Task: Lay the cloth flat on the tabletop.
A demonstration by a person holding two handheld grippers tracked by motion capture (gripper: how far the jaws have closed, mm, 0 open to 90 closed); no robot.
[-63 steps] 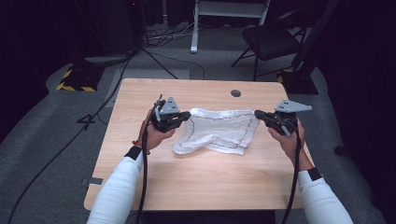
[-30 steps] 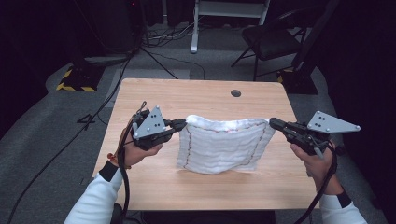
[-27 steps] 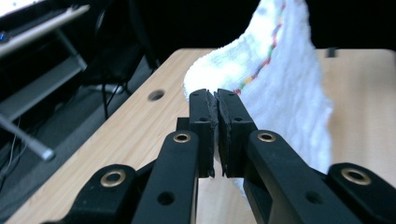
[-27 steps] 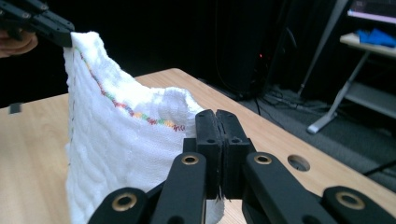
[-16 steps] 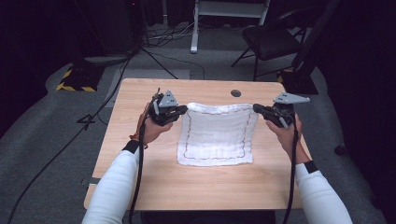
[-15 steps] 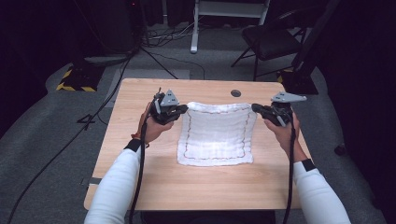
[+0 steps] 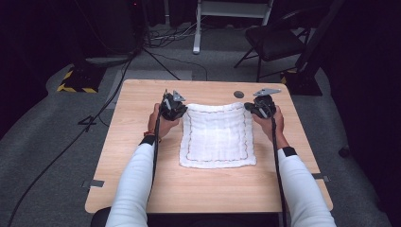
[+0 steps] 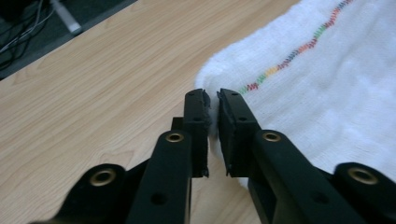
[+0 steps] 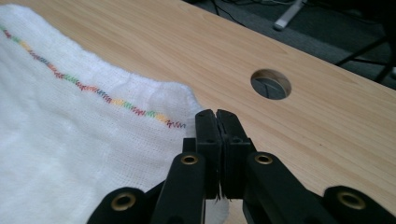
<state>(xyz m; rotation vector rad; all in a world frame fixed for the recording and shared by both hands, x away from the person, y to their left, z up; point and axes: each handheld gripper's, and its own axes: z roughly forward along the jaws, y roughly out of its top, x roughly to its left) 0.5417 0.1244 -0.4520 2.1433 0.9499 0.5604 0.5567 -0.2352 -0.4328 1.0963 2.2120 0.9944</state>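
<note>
Cloth (image 7: 216, 135): white, with a zigzag line of coloured stitching near its edge; spread flat at the centre of the high view, on the middle of the wooden table (image 7: 142, 189).
Cloth, far corners: upper left corner at the left gripper (image 7: 181, 110), upper right corner at the right gripper (image 7: 249, 109); near edge free, lower in the frame.
Left gripper, own view (image 8: 212, 95): jaws rising from the bottom centre, a narrow gap between them; edge of the cloth (image 8: 327, 79) running into that gap, so the corner sits between the pads; rest of the cloth filling the right and upper right of the frame.
Left jaw state: nearly closed, with the cloth corner between; whether truly pinched or just released, cannot tell.
Right gripper, own view (image 9: 215, 114): jaws pressed together at bottom centre, clamped on the corner of the cloth (image 9: 70, 140); cloth stretching off to the left and lower left.
Stitching (image 9: 93, 91): ends just left of the right jaw tips.
Table hole (image 9: 270, 84): round, upper right of the jaws in the right gripper view, well off the cloth.
Hands: left hand (image 7: 161, 124) and right hand (image 7: 273, 122) low over the table, white sleeves entering from the bottom of the high view.
</note>
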